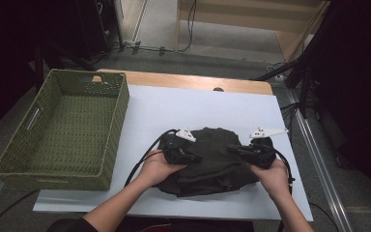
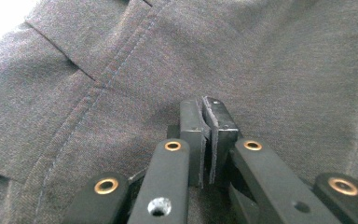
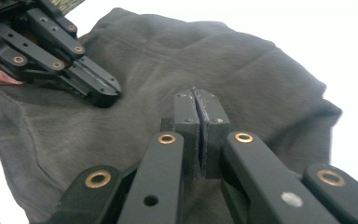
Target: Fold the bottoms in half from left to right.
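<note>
A dark grey-green garment lies bunched and folded on the white sheet, near the table's front. My left gripper rests on its left part, jaws pointing right. In the left gripper view that gripper is shut, its tips down on the seamed cloth with no fabric between them. My right gripper sits on the garment's right part, pointing left. The right gripper view shows this gripper shut and empty over the cloth, with the left gripper lying on the garment farther off.
An empty green woven basket stands at the table's left. The white sheet covers most of the wooden tabletop. Black cables trail from both grippers over the table's front edge. Dark stands and floor cables surround the table.
</note>
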